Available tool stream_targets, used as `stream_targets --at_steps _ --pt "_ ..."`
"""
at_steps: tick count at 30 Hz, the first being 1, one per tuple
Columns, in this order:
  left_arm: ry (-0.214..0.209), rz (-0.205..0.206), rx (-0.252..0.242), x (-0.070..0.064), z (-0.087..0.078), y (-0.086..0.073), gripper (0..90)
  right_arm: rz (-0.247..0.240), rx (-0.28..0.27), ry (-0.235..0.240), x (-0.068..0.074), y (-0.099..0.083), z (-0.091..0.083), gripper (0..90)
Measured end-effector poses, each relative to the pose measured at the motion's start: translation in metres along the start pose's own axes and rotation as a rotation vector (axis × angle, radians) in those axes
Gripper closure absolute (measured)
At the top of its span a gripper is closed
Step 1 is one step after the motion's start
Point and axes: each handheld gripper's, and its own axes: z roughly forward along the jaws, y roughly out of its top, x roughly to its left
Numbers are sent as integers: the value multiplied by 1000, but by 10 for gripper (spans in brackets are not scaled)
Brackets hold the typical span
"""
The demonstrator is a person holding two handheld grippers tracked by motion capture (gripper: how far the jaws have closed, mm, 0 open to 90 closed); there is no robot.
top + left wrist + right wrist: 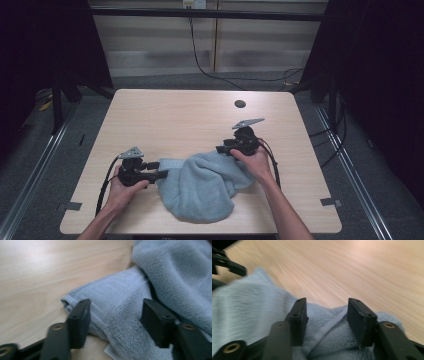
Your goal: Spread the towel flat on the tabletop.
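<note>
A crumpled blue towel (202,182) lies low and centre on the table (165,112). The left gripper (156,170) and right gripper (223,148), fingers spread, straddle opposite edges; closing squarely on each hem looks wisest. The left gripper view reveals a white label (109,351) under the corner.

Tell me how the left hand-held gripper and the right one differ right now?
The left hand-held gripper sits at the towel's left corner, nearer the person; the right hand-held gripper is at its far right edge, farther up the table. The left one's grey plate lies low; the right one's plate tilts up higher. Both are open, jaws straddling the blue cloth without pinching it.
</note>
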Motion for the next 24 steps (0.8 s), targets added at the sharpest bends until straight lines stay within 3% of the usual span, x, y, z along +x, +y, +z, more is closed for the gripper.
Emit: stream_targets --at_steps 2,3,6,7,8,9,11,12,13,18,19,20,24 --pt "5 18 16 -2 4 -1 361 15 24 9 -1 -5 9 428" --pt "13 30 18 -3 5 -3 411 20 24 10 -1 -8 11 416" --pt "3 57 24 -4 6 -3 718 26 38 7 -1 -14 11 456" --pt "-2 60 16 -5 7 -3 718 21 44 11 -1 -16 10 548" --pt "-1 74 9 -7 5 -1 804 -6 39 12 3 -19 7 756" --pt "-1 74 9 -7 5 -1 827 -22 31 10 5 -20 5 807" --pt "-34 39 -43 -5 -3 2 842 -30 9 14 8 -18 1 852" --pt "-34 39 -43 -5 -3 2 845 -30 9 14 8 -18 1 852" --pt "-36 18 -76 -3 -8 5 848 -32 -29 3 9 -14 -6 859" --pt "-39 5 -166 0 -26 25 856 -14 -161 -20 6 10 -40 864" --pt "-39 5 -166 0 -26 25 857 -14 -161 -20 6 10 -40 864" --pt "-23 16 -199 0 -35 38 858 -21 -215 -35 4 22 -57 866" --pt "-2 43 -276 -1 -58 67 860 -33 -310 -69 3 46 -89 868"
